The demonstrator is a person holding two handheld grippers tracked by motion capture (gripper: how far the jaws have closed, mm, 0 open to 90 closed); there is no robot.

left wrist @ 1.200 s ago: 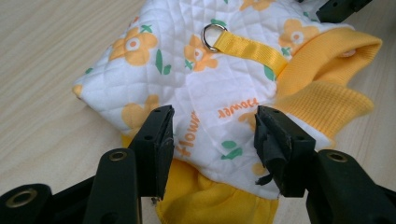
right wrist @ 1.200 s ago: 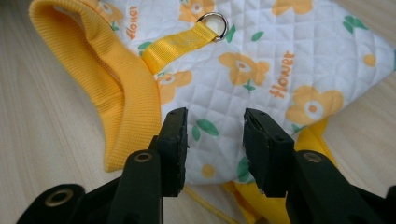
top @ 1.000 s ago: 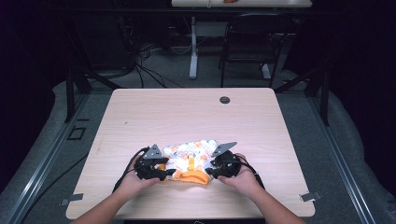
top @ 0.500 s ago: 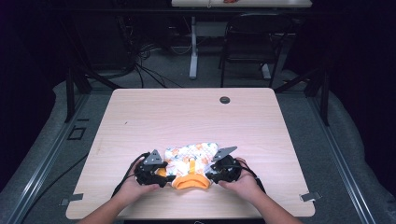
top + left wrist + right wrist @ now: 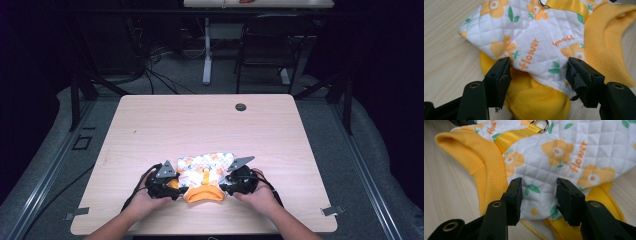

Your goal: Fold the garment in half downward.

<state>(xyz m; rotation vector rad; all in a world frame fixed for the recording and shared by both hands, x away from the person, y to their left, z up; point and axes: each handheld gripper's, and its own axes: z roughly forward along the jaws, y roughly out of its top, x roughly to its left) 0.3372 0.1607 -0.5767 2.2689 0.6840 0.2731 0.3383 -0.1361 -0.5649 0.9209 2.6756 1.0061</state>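
Dark floor and trailing cables ring a pale wooden tabletop (image 5: 150, 130), bare but for a small black round fitting (image 5: 241, 107) near its far edge. Close to the near edge, about midway along it, lies a little quilted garment (image 5: 205, 166), white with orange flowers and the word "flower" printed on it, with an orange ribbed collar (image 5: 202, 194) turned toward the person. At its left end the left gripper (image 5: 539, 72) sits low over the cloth, jaws spread wide with a white quilted corner lying loose between them, the pads not pressing it. A yellow strap (image 5: 517, 135) with a metal ring (image 5: 540, 125) runs along the middle. At the right end the right gripper (image 5: 539, 193) has just been opening, its jaws apart over the quilted edge, not pinching it
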